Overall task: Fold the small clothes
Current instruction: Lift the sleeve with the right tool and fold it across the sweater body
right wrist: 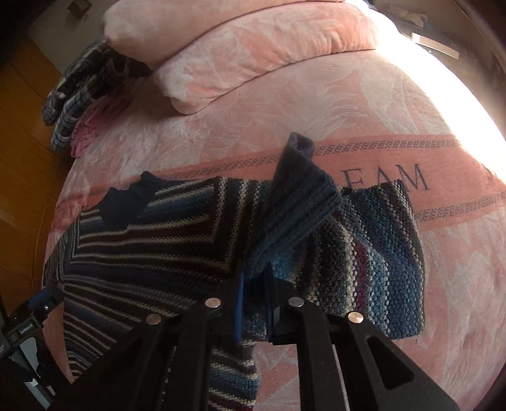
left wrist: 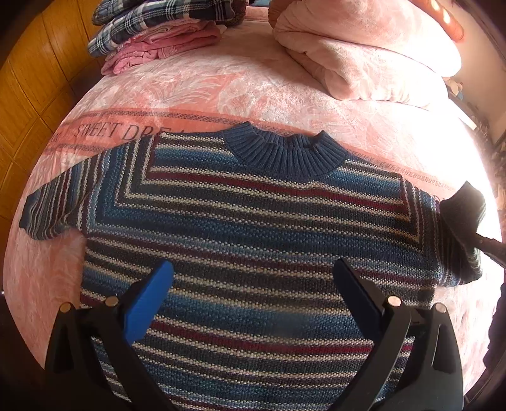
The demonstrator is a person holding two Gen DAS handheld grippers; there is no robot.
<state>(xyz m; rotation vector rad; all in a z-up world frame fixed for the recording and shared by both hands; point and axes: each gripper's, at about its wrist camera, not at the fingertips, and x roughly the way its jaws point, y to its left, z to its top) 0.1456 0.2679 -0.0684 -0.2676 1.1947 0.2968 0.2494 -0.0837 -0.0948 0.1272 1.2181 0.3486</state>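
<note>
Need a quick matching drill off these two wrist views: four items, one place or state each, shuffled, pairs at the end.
Items:
1. left gripper
2. right gripper
3. plaid clothes
4. sweater collar

States:
A. ribbed navy, lying flat toward the far side of the striped sweater
B. open, over the sweater's body
C. shut on the sleeve cuff, lifting it
D. stacked on pink folded clothes at the bed's far edge

Pairs: 1-B, 2-C, 3-D, 4-A
</note>
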